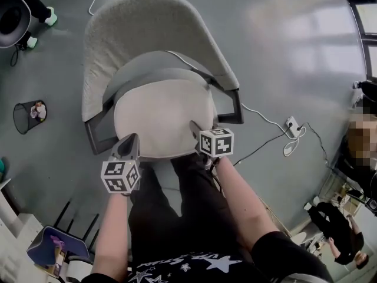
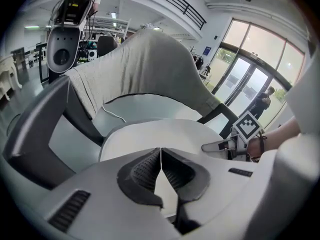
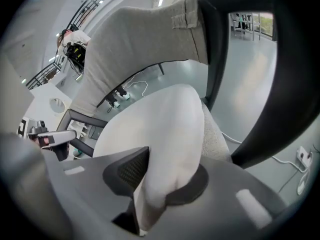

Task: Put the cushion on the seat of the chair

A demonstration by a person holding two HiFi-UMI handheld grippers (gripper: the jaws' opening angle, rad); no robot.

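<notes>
On the seat [image 1: 147, 69] of the chair [image 1: 147, 22] the cushion [image 1: 162, 117] covers nearly all of the pan. Its near rim, at 6 o'clock toward me, is a little lifted, so I cannot tell if it rests fully.

My left gripper [image 1: 132, 139] is at the 7 o'clock rim. Its jaws are closed tip to tip with only a thin white strip between them, which I judge to be the cover's edge, pinched. My right gripper [image 1: 195, 128] is at 5 o'clock, clenched on a thick fold that bulges out between the pads.

I think the cushion is light and soft, because it folds where it is squeezed and keeps no shape. The cover looks smooth, so a small pinch could slip. The near rim, at two points well apart, seems the good place to hold. Nothing looks fragile.

Around, a black machine [image 1: 13, 13] stands at 10 o'clock and a bin [image 1: 20, 122] at 9 o'clock. A white cord [image 1: 182, 59] lies on the seat behind the cushion. It may get trapped if the cushion is pushed back. The dark armrest [image 1: 232, 108] is just beside my right gripper at 3 o'clock. Farther right are a power strip [image 1: 292, 124] and people [image 1: 337, 221], well apart.
</notes>
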